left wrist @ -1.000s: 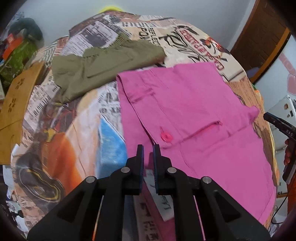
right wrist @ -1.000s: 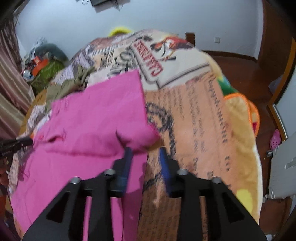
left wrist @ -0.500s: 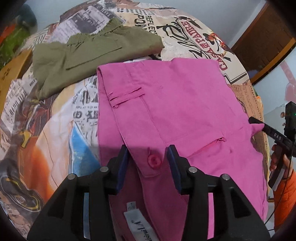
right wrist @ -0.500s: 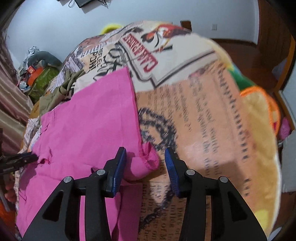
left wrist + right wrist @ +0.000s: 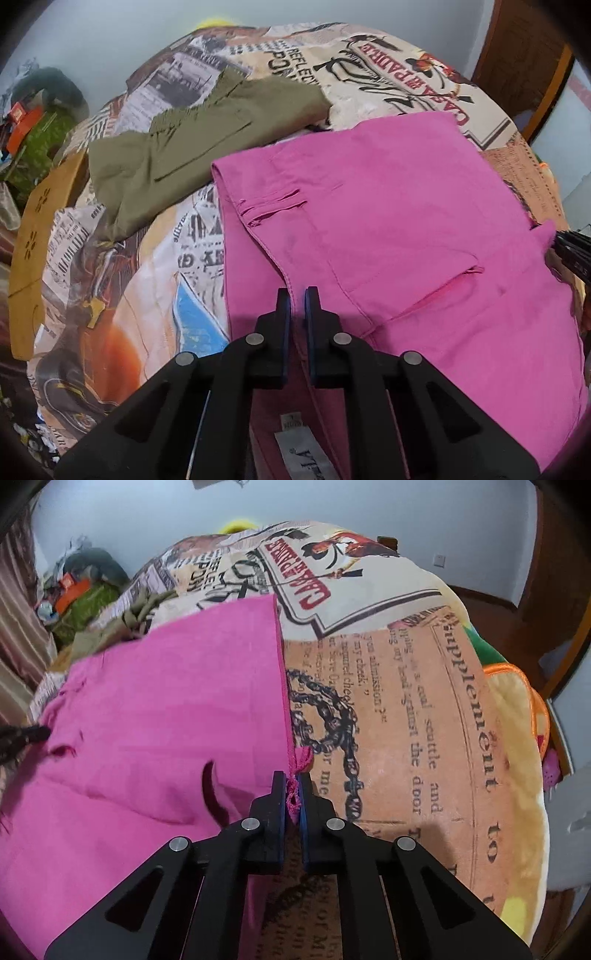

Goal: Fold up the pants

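Pink pants (image 5: pixel 388 229) lie spread on a bed with a newspaper-print blanket (image 5: pixel 122 295). My left gripper (image 5: pixel 297 295) is shut on the waistband edge of the pants, where the button was; a white label (image 5: pixel 306 458) shows below the fingers. In the right wrist view the pink pants (image 5: pixel 166 720) fill the left half. My right gripper (image 5: pixel 291 781) is shut on a frayed corner of a pant leg at its right edge. The right gripper's tip (image 5: pixel 572 247) shows at the far right of the left wrist view.
Olive green pants (image 5: pixel 192 147) lie folded behind the pink pants on the blanket (image 5: pixel 406 701). A yellow wooden board (image 5: pixel 33 240) stands at the bed's left side. Clutter (image 5: pixel 81 590) sits far left by the wall. A wooden door (image 5: pixel 524 62) is at the right.
Both grippers were open around the fabric half a second ago. Both have now shut, the left on the waistband edge, the right on the leg corner.
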A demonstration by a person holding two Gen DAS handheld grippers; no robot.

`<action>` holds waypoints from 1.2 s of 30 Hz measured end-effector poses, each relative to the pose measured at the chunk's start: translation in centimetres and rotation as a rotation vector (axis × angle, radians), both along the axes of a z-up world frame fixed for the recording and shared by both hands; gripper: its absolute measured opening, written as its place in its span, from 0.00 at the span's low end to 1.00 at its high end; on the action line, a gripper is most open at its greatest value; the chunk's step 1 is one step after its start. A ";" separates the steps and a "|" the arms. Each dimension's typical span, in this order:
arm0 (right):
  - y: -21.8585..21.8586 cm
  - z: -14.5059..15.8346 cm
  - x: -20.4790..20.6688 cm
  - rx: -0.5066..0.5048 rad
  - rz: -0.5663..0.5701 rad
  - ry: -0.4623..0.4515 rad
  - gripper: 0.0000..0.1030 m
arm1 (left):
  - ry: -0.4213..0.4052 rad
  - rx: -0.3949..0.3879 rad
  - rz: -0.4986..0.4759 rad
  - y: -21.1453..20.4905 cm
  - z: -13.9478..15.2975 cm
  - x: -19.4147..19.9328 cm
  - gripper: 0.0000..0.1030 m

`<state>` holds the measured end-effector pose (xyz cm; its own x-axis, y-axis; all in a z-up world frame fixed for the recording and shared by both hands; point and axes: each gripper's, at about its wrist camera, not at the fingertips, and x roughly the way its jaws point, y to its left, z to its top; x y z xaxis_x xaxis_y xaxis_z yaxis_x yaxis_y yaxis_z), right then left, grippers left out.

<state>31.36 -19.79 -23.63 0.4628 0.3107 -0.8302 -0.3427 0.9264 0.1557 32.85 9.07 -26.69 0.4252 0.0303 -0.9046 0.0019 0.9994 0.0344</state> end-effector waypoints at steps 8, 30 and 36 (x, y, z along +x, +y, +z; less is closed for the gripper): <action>-2.1 3.4 -0.7 0.101 -0.043 0.026 0.15 | -0.005 0.017 -0.012 -0.2 -0.2 -0.2 0.09; 1.4 5.0 -0.8 0.063 -0.005 -0.125 0.02 | -0.017 0.051 -0.007 -0.6 -0.6 -0.6 0.11; 0.2 1.1 1.1 0.017 -0.049 0.033 0.03 | -0.027 0.077 0.009 -0.4 -0.4 -0.8 0.28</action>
